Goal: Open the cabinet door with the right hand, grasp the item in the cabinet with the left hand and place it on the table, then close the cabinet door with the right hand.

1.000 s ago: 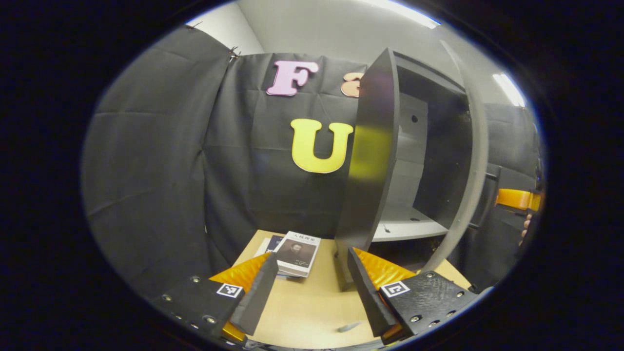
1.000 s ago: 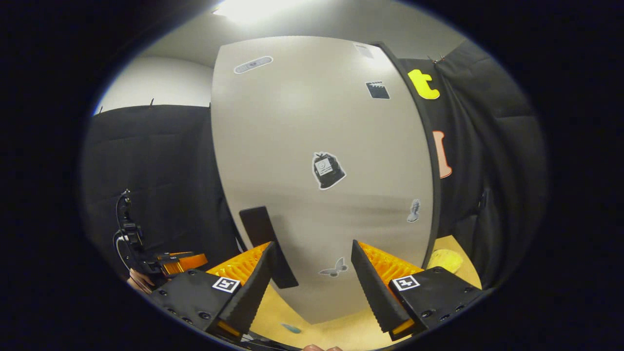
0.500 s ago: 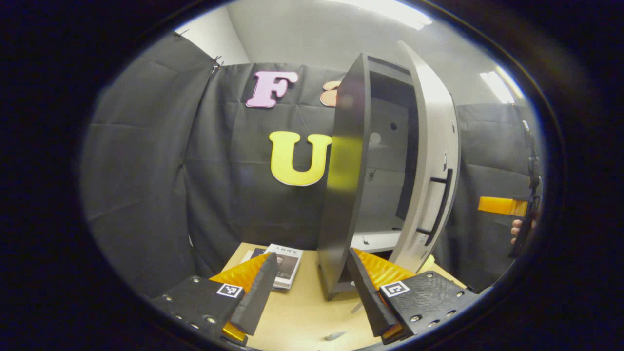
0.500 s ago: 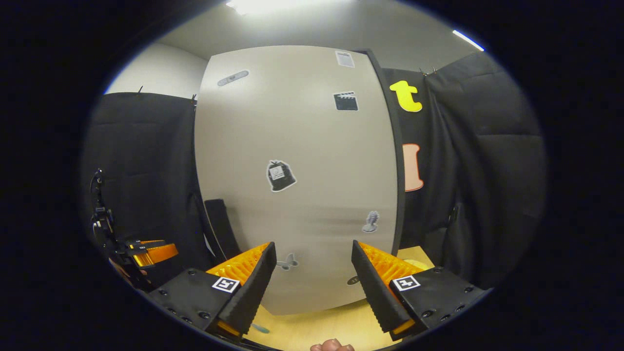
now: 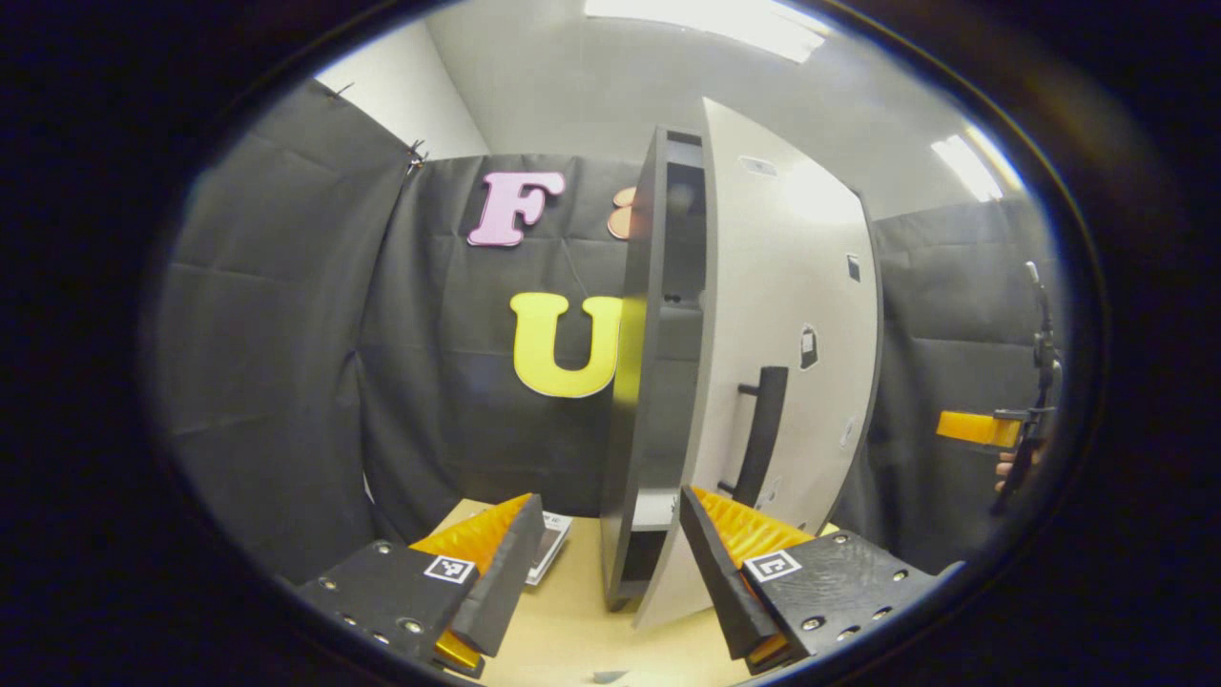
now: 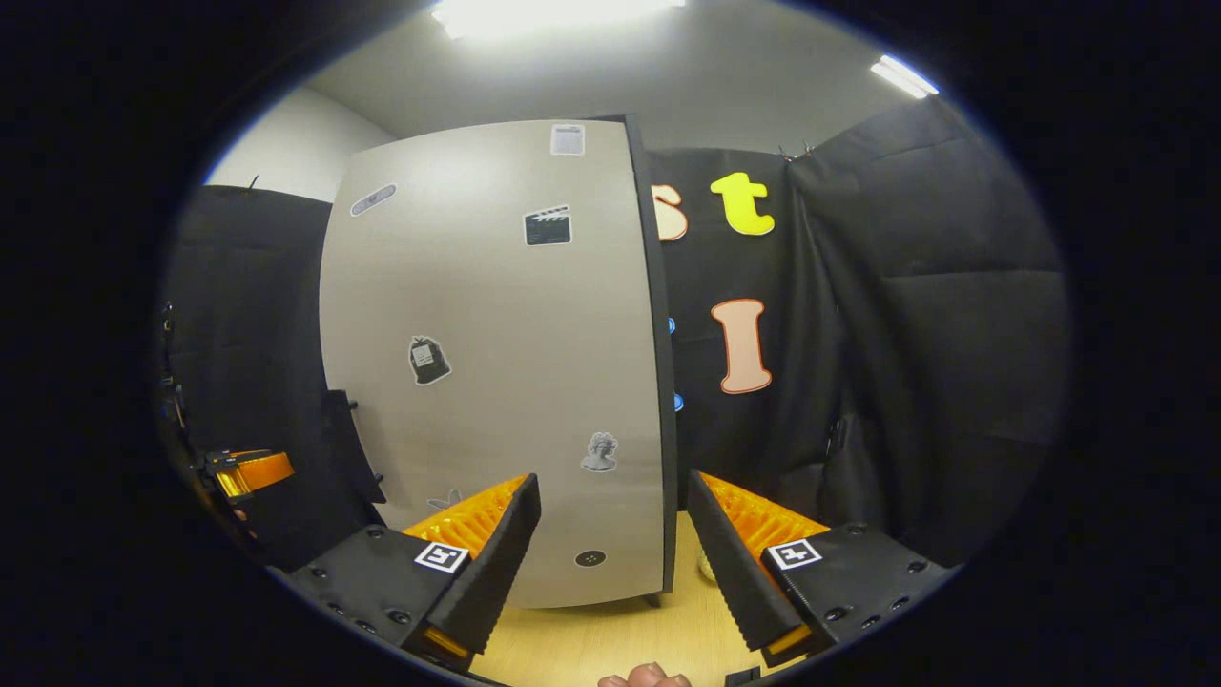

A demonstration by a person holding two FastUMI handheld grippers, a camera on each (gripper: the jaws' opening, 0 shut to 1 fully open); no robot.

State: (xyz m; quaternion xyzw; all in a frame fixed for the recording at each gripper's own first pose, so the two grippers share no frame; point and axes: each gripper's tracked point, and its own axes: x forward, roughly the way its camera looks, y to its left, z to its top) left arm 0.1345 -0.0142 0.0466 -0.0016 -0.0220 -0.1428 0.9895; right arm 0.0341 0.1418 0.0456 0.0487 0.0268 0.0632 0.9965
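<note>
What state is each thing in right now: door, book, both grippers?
Cabinet door: almost shut, a narrow gap left at the handle side.
Book: lying flat on the table.
Left gripper: open, empty.
Right gripper: open, empty, off the door.

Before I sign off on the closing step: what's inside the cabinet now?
Through the narrow gap beside the door, the left gripper view shows a dark interior and a pale shelf of the cabinet. The door covers everything else.
</note>
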